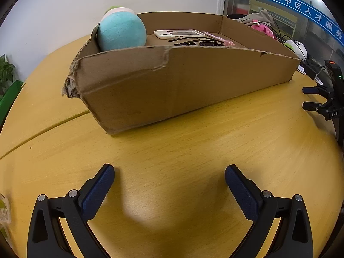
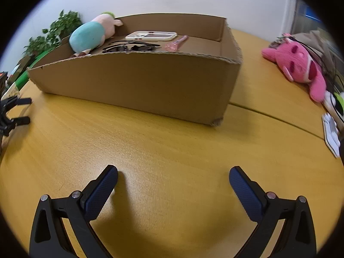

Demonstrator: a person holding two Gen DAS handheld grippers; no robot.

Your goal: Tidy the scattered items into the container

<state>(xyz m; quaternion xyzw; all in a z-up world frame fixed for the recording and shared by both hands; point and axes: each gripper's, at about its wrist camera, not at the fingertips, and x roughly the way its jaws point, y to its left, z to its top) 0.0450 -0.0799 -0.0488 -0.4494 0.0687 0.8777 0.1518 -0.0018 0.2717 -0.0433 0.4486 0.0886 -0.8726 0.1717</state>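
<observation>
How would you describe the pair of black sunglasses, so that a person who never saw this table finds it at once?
Start at the open brown cardboard box on the yellow wooden table. Inside, near the front wall, lies the pair of black sunglasses, between the teal and pink plush toy and the pink transparent pen, in front of the white phone case. It is the only black thing there.

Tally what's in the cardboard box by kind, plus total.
Inside the cardboard box:
Plush toy (teal and pink): 1
White handheld device: 1
Black sunglasses: 1
Pink pen-like item: 1
Total: 4

A pink plush lies on the table outside the box and is not counted.
</observation>
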